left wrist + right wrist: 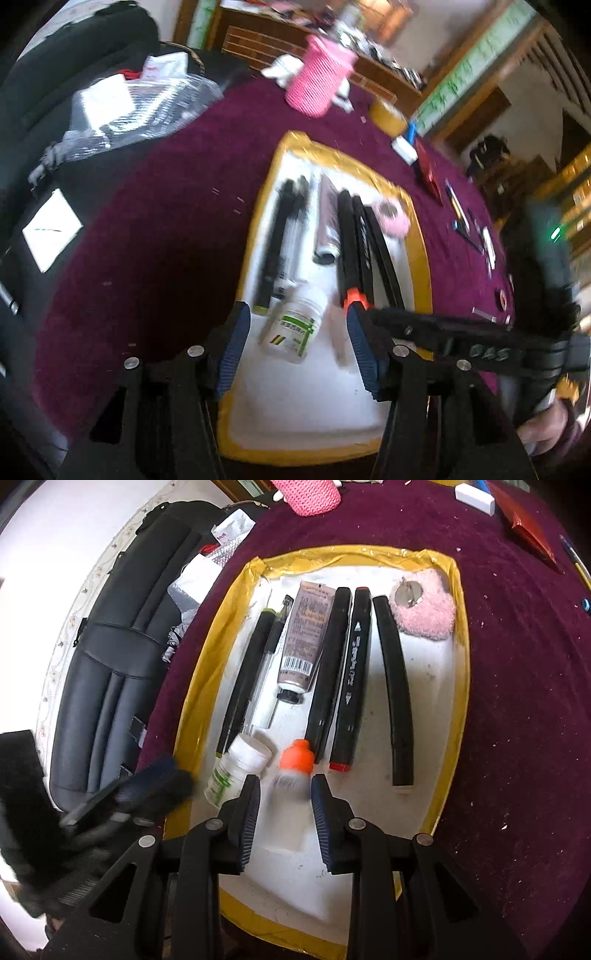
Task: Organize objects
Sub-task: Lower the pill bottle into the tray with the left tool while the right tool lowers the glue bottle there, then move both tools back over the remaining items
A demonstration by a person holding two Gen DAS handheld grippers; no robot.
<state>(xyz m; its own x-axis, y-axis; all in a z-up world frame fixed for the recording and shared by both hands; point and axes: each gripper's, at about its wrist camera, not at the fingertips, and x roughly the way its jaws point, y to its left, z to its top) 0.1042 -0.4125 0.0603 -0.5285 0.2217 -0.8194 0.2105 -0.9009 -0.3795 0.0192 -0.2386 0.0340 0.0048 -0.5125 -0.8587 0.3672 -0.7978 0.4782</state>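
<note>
The left gripper [295,343] hangs over the near end of a white tray [303,402] with a yellow rim, jaws parted with nothing pressed between them. A white pill bottle [295,325] with a green label lies on the tray floor between and just beyond its fingers, untouched.

The right gripper [284,812] is closed on a small orange-capped bottle [293,771], pads against its pale body, cap pointing away. It holds the bottle low over the tray [369,849], just beside the pill bottle [240,768].

Further back in the tray, lying side by side, are black markers [351,675], a tube [304,635], a pen [266,664] and a pink fluffy item [428,613]. The tray sits on a maroon surface [517,701], where a pink cup [317,77] stands well behind.
</note>
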